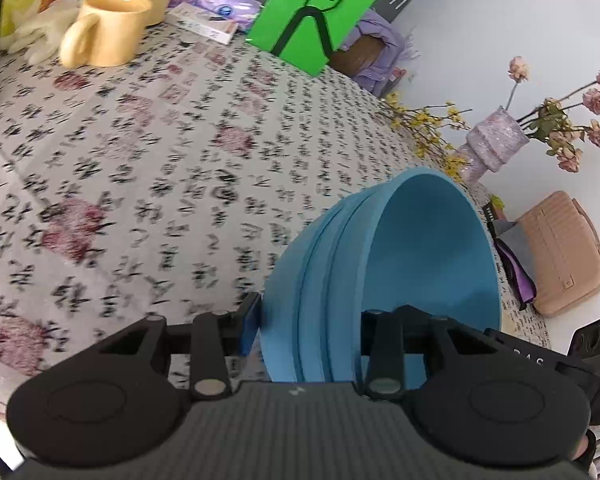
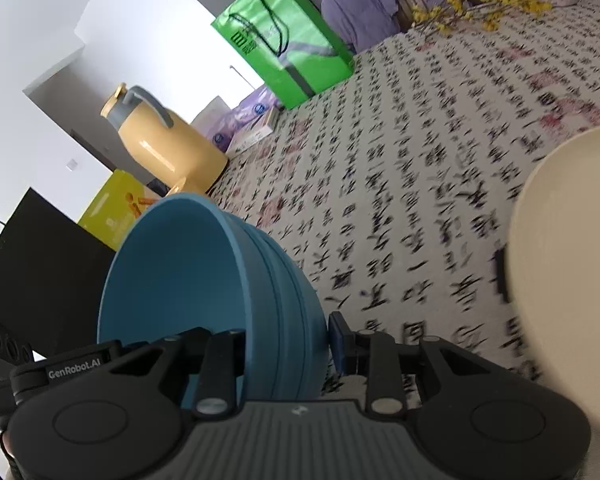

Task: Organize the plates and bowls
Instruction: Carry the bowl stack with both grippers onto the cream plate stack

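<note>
The round blue plastic bowl [image 1: 380, 280] is up off the table, tipped on its side, and both tongs pinch its wall from opposite sides. The left gripper [image 1: 312, 340] has one finger inside the bowl and one outside, and the right gripper [image 2: 288, 356] holds the other side the same way. Ridges on the outside may mean a few bowls sit stacked inside each other, but I cannot tell for sure. Under it lies the table's cloth with black writing and pink flowers [image 1: 140, 160]. A round cream plate [image 2: 568, 264] shows near the right gripper, at the edge of its view. Farther off stand a yellow mug [image 1: 108, 28], a yellow jug [image 2: 164, 144] and a green paper bag [image 2: 284, 56]. The step looks like carrying the bowl to its place. Next, both hands should move together, level the bowl and set it down softly before letting go.
</note>
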Demonstrator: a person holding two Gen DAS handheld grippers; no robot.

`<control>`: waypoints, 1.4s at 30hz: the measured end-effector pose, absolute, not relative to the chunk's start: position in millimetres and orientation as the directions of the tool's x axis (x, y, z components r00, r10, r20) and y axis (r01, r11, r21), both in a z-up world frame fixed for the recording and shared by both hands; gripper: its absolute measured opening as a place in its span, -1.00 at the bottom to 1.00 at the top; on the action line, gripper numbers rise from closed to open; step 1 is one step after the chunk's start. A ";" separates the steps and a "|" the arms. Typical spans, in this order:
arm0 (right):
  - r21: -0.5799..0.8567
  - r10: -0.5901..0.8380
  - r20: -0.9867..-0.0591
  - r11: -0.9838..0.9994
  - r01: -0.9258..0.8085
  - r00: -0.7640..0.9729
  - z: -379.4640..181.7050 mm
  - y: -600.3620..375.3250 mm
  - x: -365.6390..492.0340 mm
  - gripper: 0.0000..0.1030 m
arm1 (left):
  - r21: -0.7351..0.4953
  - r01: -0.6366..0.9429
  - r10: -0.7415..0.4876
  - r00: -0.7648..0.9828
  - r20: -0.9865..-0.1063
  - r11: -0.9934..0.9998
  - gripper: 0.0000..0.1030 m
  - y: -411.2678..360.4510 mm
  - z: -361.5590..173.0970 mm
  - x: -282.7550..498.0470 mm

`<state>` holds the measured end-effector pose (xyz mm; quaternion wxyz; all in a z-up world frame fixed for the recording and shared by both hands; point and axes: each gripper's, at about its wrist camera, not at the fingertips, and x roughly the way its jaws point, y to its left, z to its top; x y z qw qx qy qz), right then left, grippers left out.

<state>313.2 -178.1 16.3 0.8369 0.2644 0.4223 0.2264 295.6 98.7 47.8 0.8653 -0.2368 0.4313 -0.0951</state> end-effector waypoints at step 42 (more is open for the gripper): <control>0.498 0.414 -0.745 0.867 0.023 0.524 37.7 -395.7 341.9 -0.38 | -0.568 0.018 -0.536 0.354 -0.766 0.823 -0.23 -121.2 26.7 368.0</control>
